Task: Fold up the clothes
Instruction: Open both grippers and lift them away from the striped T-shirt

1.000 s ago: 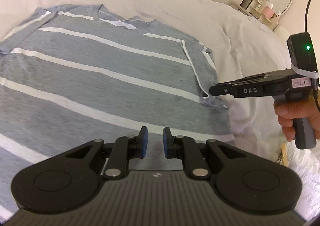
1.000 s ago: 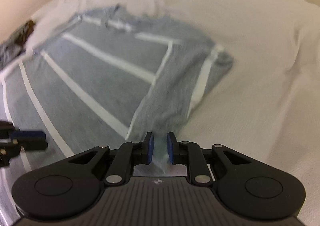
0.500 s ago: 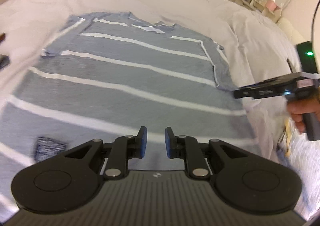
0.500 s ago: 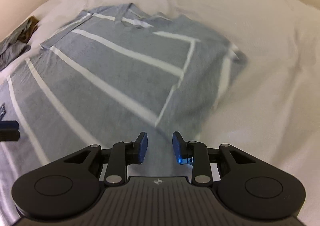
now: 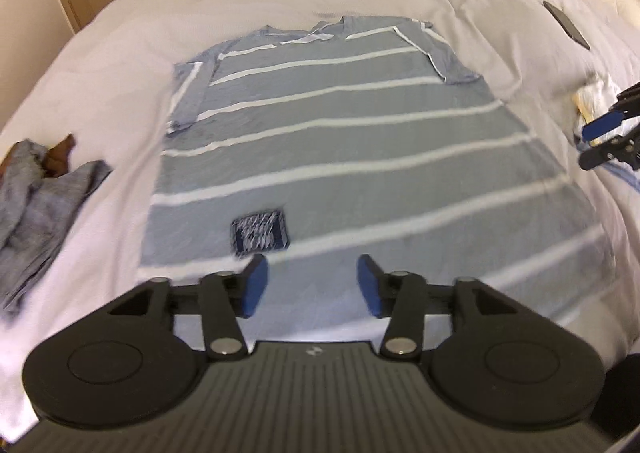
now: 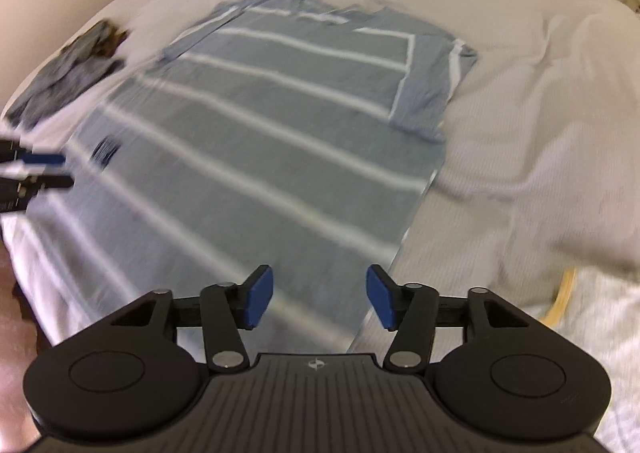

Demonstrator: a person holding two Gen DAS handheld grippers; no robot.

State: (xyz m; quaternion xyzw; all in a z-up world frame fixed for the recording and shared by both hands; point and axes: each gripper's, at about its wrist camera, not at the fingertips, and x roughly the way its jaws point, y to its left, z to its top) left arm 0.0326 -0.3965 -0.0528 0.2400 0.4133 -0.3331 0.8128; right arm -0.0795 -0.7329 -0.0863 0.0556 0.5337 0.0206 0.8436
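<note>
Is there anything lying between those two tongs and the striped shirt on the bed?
Nothing visible. The striped shirt lies flat on the white bedding, directly below the left tongs and right tongs, whose jaws are opening with nothing between them. The crumpled grey garment sits off to the side.

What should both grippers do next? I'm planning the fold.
Probably lower both onto the shirt's near hem: sleeves already lie folded in, and the left gripper and right gripper hang over it, jaws opening with nothing pinched.
</note>
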